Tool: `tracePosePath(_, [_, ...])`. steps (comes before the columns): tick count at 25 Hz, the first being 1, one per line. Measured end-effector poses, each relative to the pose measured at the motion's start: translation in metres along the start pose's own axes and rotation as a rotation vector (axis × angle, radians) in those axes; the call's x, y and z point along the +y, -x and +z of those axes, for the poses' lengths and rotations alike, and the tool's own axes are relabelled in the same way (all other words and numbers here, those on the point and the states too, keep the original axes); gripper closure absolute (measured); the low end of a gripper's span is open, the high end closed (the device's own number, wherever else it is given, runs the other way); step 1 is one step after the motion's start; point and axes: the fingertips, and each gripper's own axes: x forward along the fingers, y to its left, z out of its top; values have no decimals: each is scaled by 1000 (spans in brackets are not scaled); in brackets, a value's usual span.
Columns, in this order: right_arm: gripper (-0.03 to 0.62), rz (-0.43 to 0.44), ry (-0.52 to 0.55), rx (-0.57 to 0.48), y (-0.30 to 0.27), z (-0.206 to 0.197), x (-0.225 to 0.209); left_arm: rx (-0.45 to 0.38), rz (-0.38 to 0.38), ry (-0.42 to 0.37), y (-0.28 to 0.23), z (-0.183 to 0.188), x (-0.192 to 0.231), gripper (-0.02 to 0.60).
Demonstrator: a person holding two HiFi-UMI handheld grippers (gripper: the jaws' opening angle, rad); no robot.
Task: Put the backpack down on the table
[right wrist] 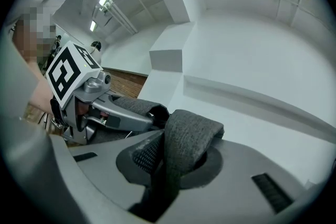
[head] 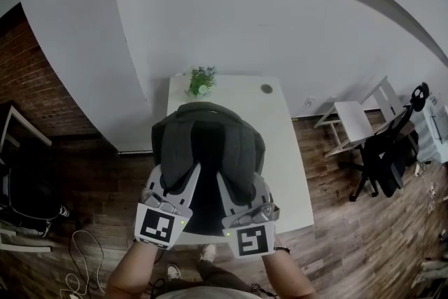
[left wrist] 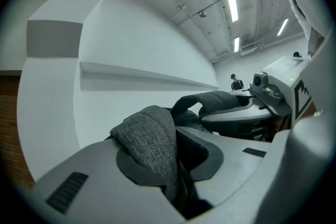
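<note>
Grey fabric backpack (head: 207,150) sits upright over the near half of the white worktop (head: 283,150), back panel facing the person; can't tell if its base touches. Left claw (head: 176,178) is clamped on the left strap (left wrist: 149,139), and right claw (head: 241,185) is clamped on the right strap (right wrist: 186,144). Both claws are side by side at the pack's near side. A small potted plant (head: 201,80) stands at the worktop's far edge. A black office chair (head: 381,154) is well off to the right on the wood floor (head: 350,234).
</note>
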Motion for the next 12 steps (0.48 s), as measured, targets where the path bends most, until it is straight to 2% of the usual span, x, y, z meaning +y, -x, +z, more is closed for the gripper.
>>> tracePosePath(5, [534, 8, -26, 30, -6, -16, -2, 49, 49, 18, -5, -21, 8, 495])
tracePosePath(12, [510, 1, -42, 60, -9, -31, 1, 91, 66, 56, -3, -42, 9, 462])
